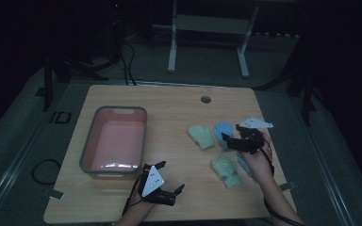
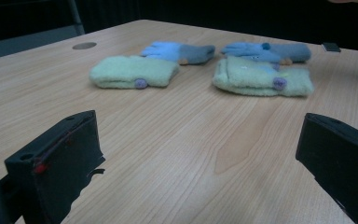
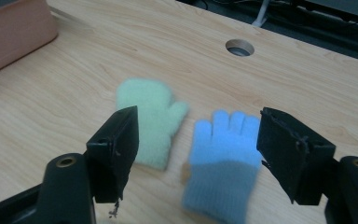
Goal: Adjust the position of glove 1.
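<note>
Blue glove (image 3: 223, 158) fingers toward table hole (image 3: 240, 47).

Wooden table (image 1: 179, 106), pink bin (image 1: 114, 141), 2 green mittens (image 1: 201, 136), 2 blue gloves (image 1: 223, 130)

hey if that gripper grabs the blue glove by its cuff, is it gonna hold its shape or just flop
Probably flop: the blue glove looks like soft fuzzy knit lying flat on the table, so its fingers would likely droop. It seems light and unlikely to slip from the open right gripper. Pushed, it would likely bunch rather than slide.

Mittens (image 1: 201, 136) beside pink bin (image 1: 87, 150)
</note>
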`<act>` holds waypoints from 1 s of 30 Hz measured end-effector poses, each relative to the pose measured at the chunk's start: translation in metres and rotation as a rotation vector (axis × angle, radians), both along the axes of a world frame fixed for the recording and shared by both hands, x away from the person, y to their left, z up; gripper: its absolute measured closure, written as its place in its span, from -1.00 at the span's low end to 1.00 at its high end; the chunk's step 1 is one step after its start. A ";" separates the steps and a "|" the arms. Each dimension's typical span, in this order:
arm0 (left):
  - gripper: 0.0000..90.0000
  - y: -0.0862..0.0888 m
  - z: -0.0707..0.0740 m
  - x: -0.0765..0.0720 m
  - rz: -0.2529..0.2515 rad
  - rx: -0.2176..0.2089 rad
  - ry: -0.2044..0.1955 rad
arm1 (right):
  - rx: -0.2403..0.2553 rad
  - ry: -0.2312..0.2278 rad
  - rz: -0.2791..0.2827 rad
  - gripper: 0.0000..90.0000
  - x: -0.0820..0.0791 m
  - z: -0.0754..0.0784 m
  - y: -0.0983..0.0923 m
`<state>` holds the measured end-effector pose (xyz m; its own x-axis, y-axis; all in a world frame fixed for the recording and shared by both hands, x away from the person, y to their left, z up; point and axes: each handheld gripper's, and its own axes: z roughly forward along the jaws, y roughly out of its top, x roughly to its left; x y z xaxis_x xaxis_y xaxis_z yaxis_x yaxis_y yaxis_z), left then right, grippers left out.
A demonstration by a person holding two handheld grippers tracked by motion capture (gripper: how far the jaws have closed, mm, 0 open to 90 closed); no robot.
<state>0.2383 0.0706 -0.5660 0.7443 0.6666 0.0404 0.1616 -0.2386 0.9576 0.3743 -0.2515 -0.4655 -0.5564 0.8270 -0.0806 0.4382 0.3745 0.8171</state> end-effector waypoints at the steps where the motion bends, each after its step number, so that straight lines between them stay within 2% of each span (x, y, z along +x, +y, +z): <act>1: -1.00 0.000 0.000 0.000 0.000 0.000 0.000 | -0.002 0.001 0.003 -0.24 0.001 -0.001 0.002; 6: -1.00 0.000 0.000 0.000 -0.003 -0.001 0.000 | -0.017 0.022 0.027 -0.21 0.012 -0.006 0.015; 11: -1.00 0.000 0.000 0.000 -0.006 -0.002 0.001 | -0.005 0.051 0.052 -0.17 0.021 -0.012 0.026; 14: -1.00 0.000 0.000 0.000 -0.006 -0.002 0.000 | -0.018 0.047 0.064 -0.12 0.024 -0.014 0.031; 21: -1.00 0.000 0.000 0.000 -0.009 -0.005 0.001 | -0.040 0.072 0.099 -0.02 0.039 -0.023 0.049; 28: -1.00 0.001 0.000 0.000 -0.013 -0.005 0.001 | -0.046 0.126 0.132 0.12 0.054 -0.035 0.062; 30: -1.00 0.001 0.000 0.000 -0.014 -0.004 0.001 | -0.067 0.130 0.137 0.16 0.059 -0.040 0.065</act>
